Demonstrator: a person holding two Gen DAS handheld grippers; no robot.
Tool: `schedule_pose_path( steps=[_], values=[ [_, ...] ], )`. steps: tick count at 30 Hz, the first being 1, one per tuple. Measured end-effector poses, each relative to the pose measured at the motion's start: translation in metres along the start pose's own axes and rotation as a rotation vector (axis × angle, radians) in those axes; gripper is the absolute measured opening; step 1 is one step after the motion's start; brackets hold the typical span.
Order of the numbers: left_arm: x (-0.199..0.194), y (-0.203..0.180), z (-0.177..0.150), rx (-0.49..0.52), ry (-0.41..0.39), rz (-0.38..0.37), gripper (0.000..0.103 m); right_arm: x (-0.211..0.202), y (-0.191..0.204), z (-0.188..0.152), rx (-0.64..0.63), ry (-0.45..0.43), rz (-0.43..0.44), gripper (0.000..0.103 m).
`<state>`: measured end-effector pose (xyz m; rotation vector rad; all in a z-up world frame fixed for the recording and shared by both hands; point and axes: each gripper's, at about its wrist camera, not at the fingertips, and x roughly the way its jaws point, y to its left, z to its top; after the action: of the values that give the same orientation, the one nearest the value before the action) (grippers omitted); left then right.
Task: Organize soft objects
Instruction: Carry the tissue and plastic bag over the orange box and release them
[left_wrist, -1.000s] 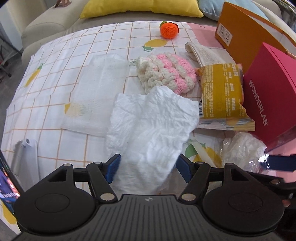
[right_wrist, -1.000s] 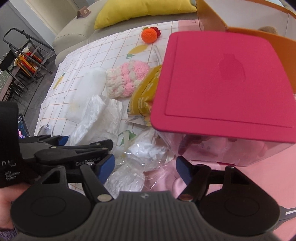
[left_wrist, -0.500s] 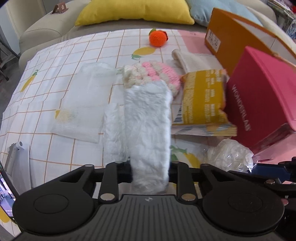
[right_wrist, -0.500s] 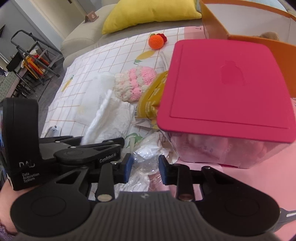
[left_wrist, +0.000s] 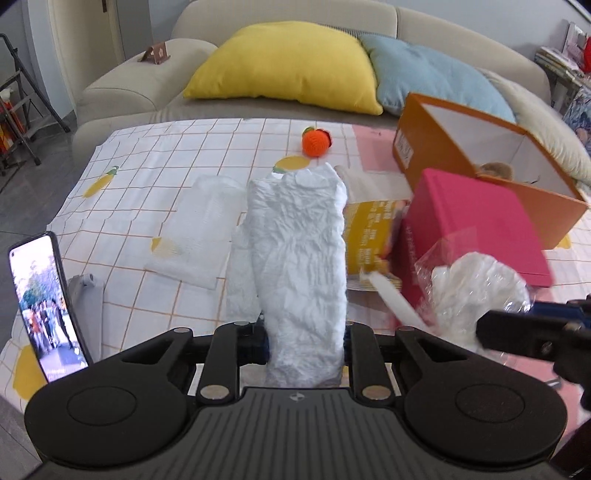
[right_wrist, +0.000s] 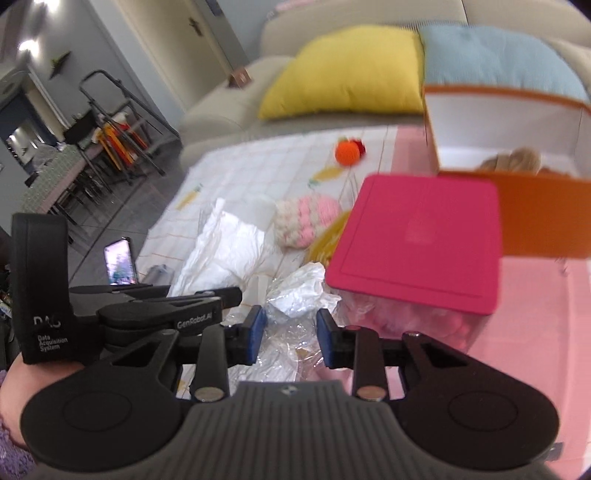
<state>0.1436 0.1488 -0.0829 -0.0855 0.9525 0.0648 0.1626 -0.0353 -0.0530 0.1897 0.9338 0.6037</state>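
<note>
Left gripper (left_wrist: 304, 341): clamped on white crumpled sheet (left_wrist: 299, 254), lifted over table | right gripper (right_wrist: 289, 334): closed on plastic-wrapped bundle (right_wrist: 301, 291) | step: carry | next: likely release into orange box (left_wrist: 480, 155).

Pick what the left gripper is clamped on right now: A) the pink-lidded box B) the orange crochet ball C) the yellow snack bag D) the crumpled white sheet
D: in the left wrist view the left gripper is closed on the crumpled white sheet, lifted off the table, while the orange crochet ball sits far back on the cloth.
</note>
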Motion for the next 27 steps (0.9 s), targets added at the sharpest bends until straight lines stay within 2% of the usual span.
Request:
schedule_pose_path(
  steps=[3, 10, 17, 22, 27],
  values=[
    [-0.016, -0.01, -0.005, -0.01, -0.016, -0.019, 0.024, -0.024, -0.006, -0.005, -0.011, -0.031, 0.007, 0.03],
    [-0.053, -0.047, -0.019, 0.027, -0.056, -0.077, 0.024, -0.075, -0.028, -0.028, -0.046, -0.104, -0.042, 0.03],
    [-0.079, -0.092, -0.031, 0.08, -0.087, -0.195, 0.024, -0.11, -0.064, -0.053, -0.015, -0.135, -0.129, 0.03],
    [-0.087, -0.119, -0.02, 0.106, -0.114, -0.258, 0.024, -0.129, -0.085, -0.058, 0.005, -0.187, -0.177, 0.03],
    [-0.09, -0.146, 0.009, 0.171, -0.15, -0.288, 0.024, -0.142, -0.103, -0.041, -0.017, -0.241, -0.212, 0.03]
  ],
)
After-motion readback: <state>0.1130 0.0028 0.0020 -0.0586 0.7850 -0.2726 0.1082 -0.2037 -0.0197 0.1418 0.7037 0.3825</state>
